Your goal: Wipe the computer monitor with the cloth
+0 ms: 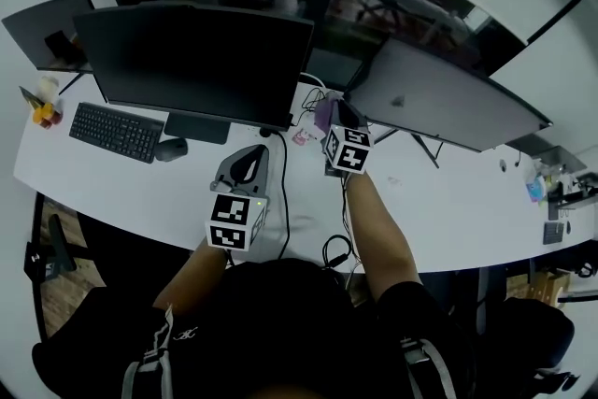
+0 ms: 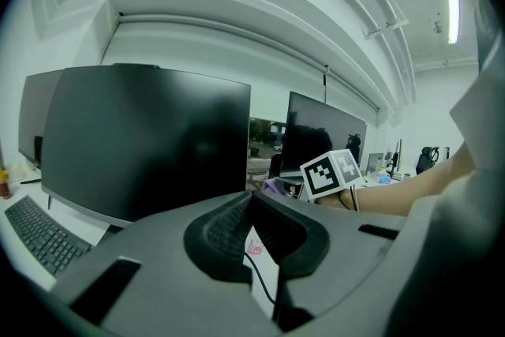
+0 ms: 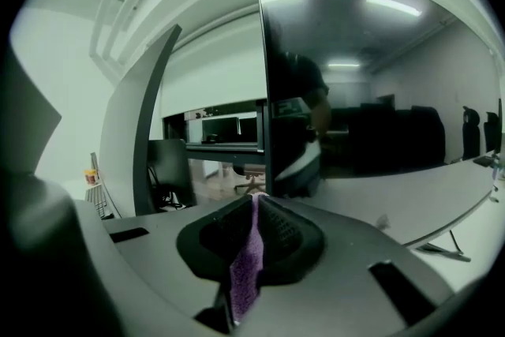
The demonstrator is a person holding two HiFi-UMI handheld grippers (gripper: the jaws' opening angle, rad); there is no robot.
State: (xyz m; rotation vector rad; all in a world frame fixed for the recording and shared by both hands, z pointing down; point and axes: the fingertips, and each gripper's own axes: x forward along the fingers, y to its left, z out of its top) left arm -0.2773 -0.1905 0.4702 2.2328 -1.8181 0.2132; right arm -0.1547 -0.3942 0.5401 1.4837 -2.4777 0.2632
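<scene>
Right gripper point(image 1: 336, 117) is clenched on the cloth point(image 1: 323, 115). In the right gripper view the jaws point(image 3: 256, 200) pinch the purple cloth point(image 3: 246, 272) flat between the pads. In the head view the cloth sits centre frame, in the gap between the two monitors and just beside the right monitor's point(image 1: 439, 103) left edge. Can't tell if it touches.

Probable reason for the hold: a bit of cloth pokes past the jaw tips, so fabric rather than jaw would meet the screen point(image 3: 379, 83).

Cloth long axis is vertical in the right gripper view, along the jaw slot. The top end is at the tips and points at the screen's left edge; the loose end hangs toward bottom frame.

Left gripper point(image 1: 250, 154) is lower centre over the desk point(image 1: 448, 201), in front of the left monitor point(image 1: 196, 61). Its jaws point(image 2: 251, 197) are closed at the tips with nothing gripped; only desk and a cable show behind the slot. It looks parked out of the way, since wiping likely needs one hand. It faces the left monitor point(image 2: 150, 138).

Keyboard point(image 1: 117, 131) is at the left, well apart from both grippers.

Step judged: cloth brought up to the right monitor, wipe about to start or just under way.
</scene>
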